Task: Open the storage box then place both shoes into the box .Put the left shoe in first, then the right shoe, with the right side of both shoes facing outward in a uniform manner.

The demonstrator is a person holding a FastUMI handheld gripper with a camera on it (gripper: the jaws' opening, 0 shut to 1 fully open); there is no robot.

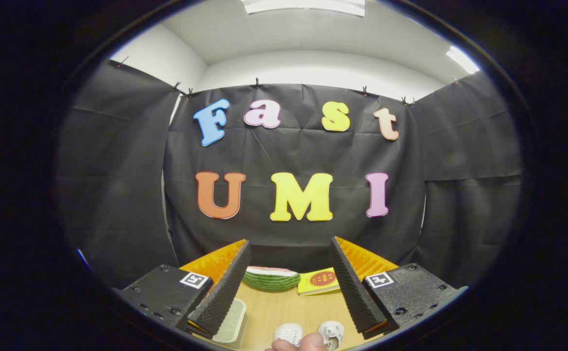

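Nearest the camera, a person's hand (297, 344) shows as a couple of fingertips at the bottom, touching or just in front of two small white shoes (308, 334) that sit side by side on the pale wooden surface (284, 304). Which shoe is left and which is right cannot be told.

Above them, the tool (287, 280) points forward with its two black ribbed fingers (225, 290) spread wide apart, holding nothing; each finger is backed by an orange ribbed plate and mounted on a black block with a small square marker. The shoes lie between the fingers, low and towards the right one.

Beside the left finger, partly hidden under it, stands a translucent pale-green plastic storage box (232, 319) on the surface. Whether its lid is on or off cannot be told.

Farther along the surface, between the fingertips, rests a green-striped watermelon-slice toy with a red and white top (270, 279). Just to its right lies a yellow booklet with a red round emblem (319, 281), close to the right finger. Beyond both hangs the black cloth wall of the booth (293, 239), with a white ceiling above.
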